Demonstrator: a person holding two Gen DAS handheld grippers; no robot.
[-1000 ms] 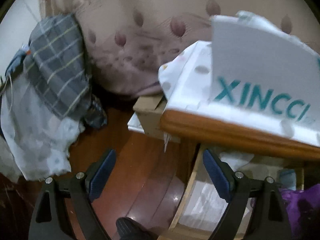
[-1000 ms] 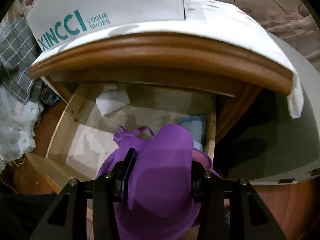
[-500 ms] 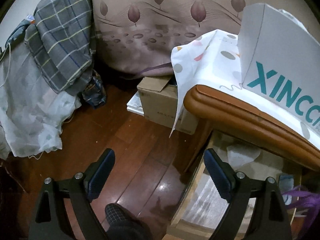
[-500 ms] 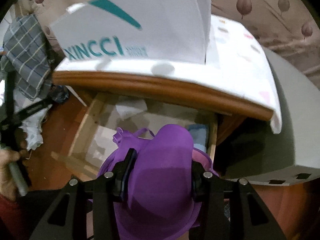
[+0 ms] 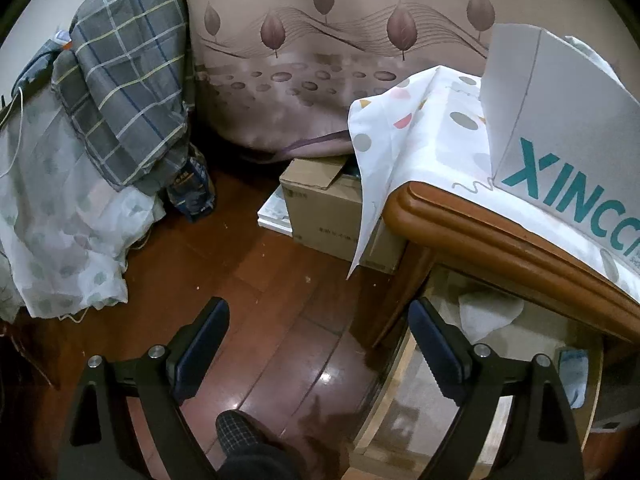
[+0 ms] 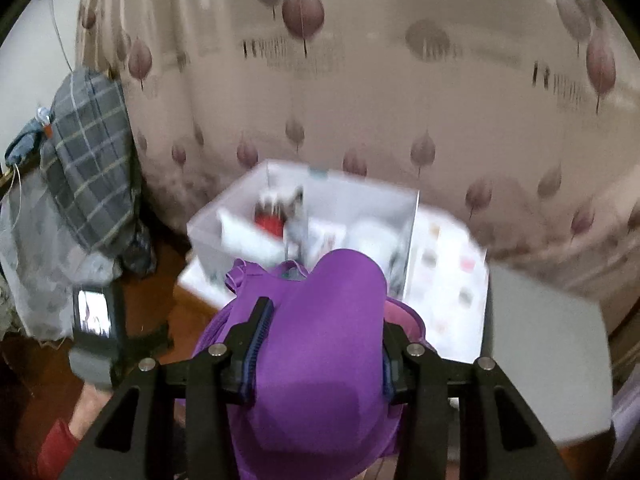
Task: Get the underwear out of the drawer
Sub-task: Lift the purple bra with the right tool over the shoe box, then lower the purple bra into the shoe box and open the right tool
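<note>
Bare wooden floor (image 5: 256, 280) lies open ahead of the left gripper (image 5: 318, 344). The cardboard box (image 5: 332, 216) and nightstand edge (image 5: 500, 236) crowd the right. The drawer (image 5: 404, 384) beneath looks mostly clear, though partly hidden.

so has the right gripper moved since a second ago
Yes. The right gripper, shut on the purple bra, rose: the white shoebox, earlier above it, now shows its open top.

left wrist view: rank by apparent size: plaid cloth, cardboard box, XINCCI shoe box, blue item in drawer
1. plaid cloth and XINCCI shoe box: look alike; the box is cut off at the frame edge, so unranked.
2. cardboard box, partly hidden under the dotted cover.
3. blue item in the drawer.
</note>
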